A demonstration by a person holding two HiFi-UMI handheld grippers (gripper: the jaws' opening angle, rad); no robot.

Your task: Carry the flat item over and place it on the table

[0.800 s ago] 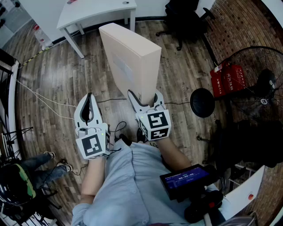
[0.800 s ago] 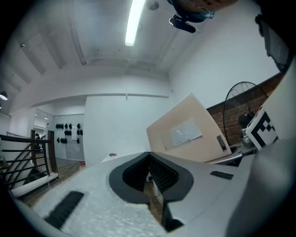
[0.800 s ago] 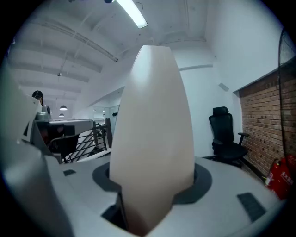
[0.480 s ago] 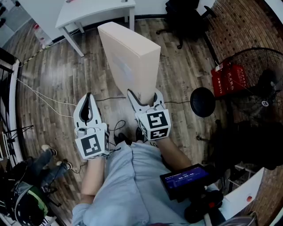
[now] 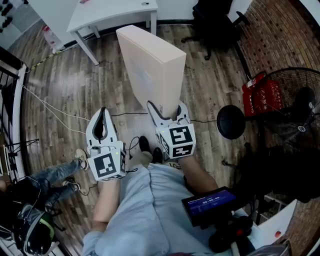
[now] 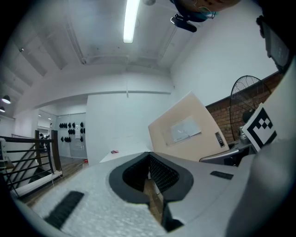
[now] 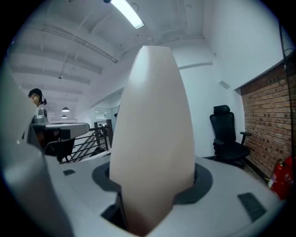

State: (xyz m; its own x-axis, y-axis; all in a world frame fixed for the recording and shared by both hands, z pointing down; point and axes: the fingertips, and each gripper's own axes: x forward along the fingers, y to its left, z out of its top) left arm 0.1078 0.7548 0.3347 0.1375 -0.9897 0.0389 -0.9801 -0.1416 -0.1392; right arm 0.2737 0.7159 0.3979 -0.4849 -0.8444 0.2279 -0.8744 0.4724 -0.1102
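I have the right gripper (image 5: 165, 109) clamped on the flat beige box (image 5: 150, 65). Its jaws stand roughly half spread and press both broad faces at the end of the box farthest from the white table (image 5: 115, 12). The box stands on edge in the air, short of the table. In the head view its far top corner comes close to the table's front leg. My left gripper (image 5: 101, 116) is closed, jaws together with nothing between them. It hangs farther from the table than the box does, level, and clear of the box. A black office chair (image 5: 212, 20) stands just right of the table, on the wood floor (image 5: 65, 80).
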